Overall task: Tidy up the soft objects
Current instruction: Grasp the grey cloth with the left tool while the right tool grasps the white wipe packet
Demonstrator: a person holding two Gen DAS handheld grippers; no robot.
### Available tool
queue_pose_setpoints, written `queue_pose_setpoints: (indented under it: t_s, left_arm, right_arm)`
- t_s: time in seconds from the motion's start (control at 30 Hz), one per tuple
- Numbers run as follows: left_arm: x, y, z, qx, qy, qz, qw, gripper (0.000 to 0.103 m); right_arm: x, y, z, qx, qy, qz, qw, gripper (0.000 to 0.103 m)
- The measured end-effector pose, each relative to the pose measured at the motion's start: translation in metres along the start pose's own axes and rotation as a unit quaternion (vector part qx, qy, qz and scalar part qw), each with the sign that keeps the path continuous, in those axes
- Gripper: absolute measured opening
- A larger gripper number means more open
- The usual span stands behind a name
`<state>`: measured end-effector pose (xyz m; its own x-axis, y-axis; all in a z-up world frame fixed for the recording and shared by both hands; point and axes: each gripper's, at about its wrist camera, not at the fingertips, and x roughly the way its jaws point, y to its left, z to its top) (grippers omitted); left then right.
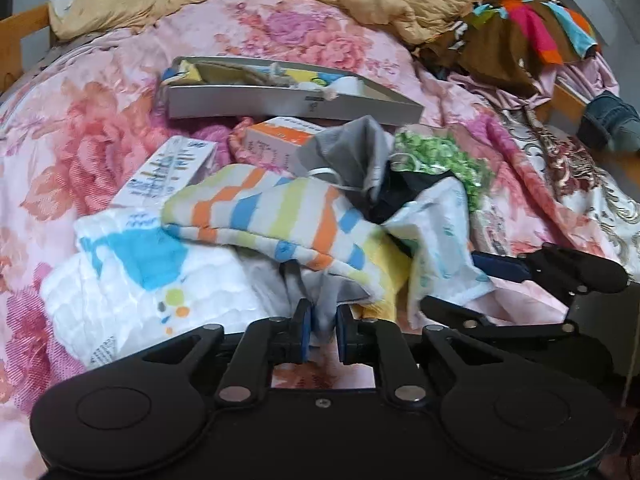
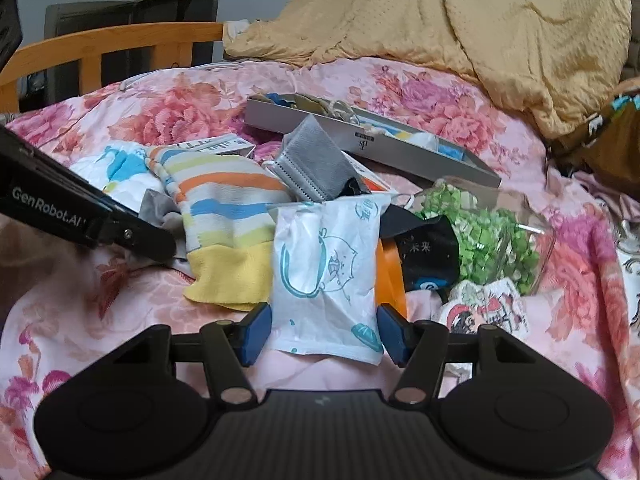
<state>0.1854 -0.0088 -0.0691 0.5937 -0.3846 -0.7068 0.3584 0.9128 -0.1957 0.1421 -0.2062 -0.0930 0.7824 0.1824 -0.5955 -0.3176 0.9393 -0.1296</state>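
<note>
A pile of soft things lies on the pink floral bedspread (image 1: 100, 92). A striped cloth (image 1: 272, 216) with a yellow end lies on top; it also shows in the right wrist view (image 2: 224, 216). My left gripper (image 1: 323, 330) is shut on a grey-white fold of cloth (image 1: 324, 312) at the pile's near edge. My right gripper (image 2: 325, 330) is open, its pads on either side of a white tissue pack (image 2: 326, 264) with blue cat drawings, not pinching it. A grey face mask (image 2: 316, 160), a black mask (image 2: 428, 248) and a bag of green bits (image 2: 492, 232) lie behind.
A flat grey box (image 1: 288, 100) holding small items lies behind the pile. Two cardboard cartons (image 1: 172, 168) lie beside it. A tan blanket (image 2: 500, 32) and colourful clothes (image 1: 532, 36) are heaped at the back. A wooden bed rail (image 2: 104, 48) runs along the far left.
</note>
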Motion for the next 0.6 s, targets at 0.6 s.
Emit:
queue_pose_setpoints:
  t_s: [0.6]
  left_arm:
    - [0.003, 0.001, -0.006, -0.016, -0.015, -0.001, 0.9998, 0.017]
  right_arm:
    - [0.006, -0.003, -0.003, 0.036, 0.013, 0.025, 0.999, 0.040]
